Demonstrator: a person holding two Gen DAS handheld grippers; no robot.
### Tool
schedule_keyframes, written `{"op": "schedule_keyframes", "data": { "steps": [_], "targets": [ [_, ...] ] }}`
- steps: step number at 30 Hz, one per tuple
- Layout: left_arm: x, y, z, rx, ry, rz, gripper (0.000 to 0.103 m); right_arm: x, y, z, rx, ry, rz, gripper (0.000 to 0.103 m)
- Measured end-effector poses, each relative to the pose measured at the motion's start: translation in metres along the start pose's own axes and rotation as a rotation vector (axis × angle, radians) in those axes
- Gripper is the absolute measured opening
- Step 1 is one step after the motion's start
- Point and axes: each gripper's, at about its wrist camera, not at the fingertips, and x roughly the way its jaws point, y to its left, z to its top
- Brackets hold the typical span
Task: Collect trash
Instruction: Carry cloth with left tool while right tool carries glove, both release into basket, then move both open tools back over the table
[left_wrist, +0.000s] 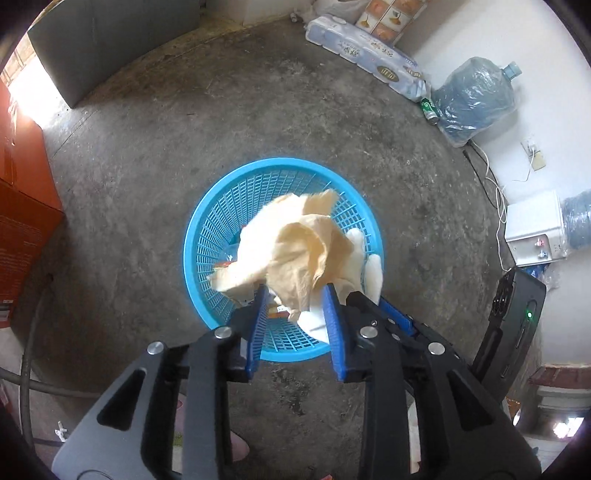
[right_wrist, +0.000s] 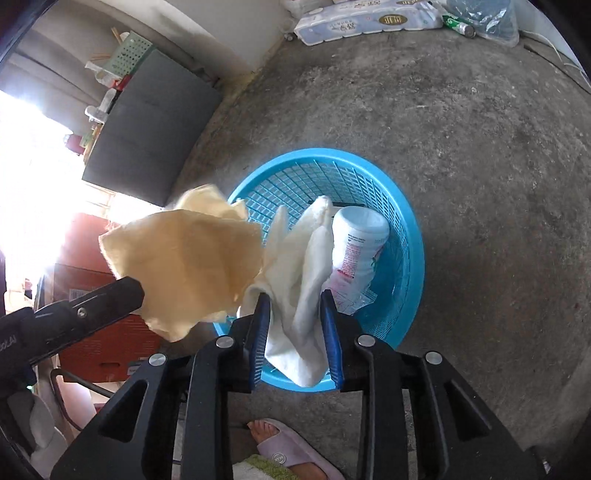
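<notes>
left tongs (left_wrist: 297, 295): jaws apart, above blue basket (left_wrist: 207, 225) | crumpled tan paper (left_wrist: 291, 243): at the jaw tips, blurred, grip unclear | white cloth (left_wrist: 364, 258): beside right jaw | basket on concrete floor (left_wrist: 258, 110)

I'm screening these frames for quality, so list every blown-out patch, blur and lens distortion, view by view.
Left wrist view: bright doorway overexposed at far left; fisheye curves the floor with dark corner vignetting; the tan crumpled paper is slightly motion-blurred over the blue basket. Right wrist view: strong glare washes out the left side, the tan paper's edges are smeared, and the white bottle stays sharp.
</notes>
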Motion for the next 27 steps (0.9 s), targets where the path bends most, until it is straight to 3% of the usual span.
{"op": "schedule_keyframes", "data": {
  "steps": [3, 8, 16, 19, 22, 25, 27],
  "targets": [
    [-0.006, 0.009, -0.006, -0.013, -0.003, -0.021, 0.036, 0.004, -0.01, 0.001, 0.028, 0.002, -0.003, 0.044],
    [-0.036, 0.016, -0.013, -0.011, -0.038, -0.034, 0.037, -0.008, -0.019, 0.001, 0.042, -0.022, -0.008, 0.046],
    [-0.153, 0.013, -0.043, 0.014, -0.153, -0.086, 0.054, -0.075, -0.02, -0.014, 0.039, -0.136, 0.061, 0.046],
    [-0.21, 0.009, -0.077, 0.067, -0.212, -0.138, 0.064, -0.109, -0.015, -0.028, 0.021, -0.167, 0.104, 0.047],
    [-0.258, 0.015, -0.126, 0.098, -0.28, -0.134, 0.071, -0.142, -0.004, -0.045, -0.026, -0.185, 0.129, 0.053],
    [-0.3, 0.04, -0.185, 0.065, -0.369, -0.16, 0.075, -0.167, 0.014, -0.065, -0.089, -0.173, 0.148, 0.055],
    [-0.321, 0.064, -0.23, 0.016, -0.442, -0.129, 0.078, -0.182, 0.029, -0.079, -0.136, -0.163, 0.169, 0.055]
  ]
}}
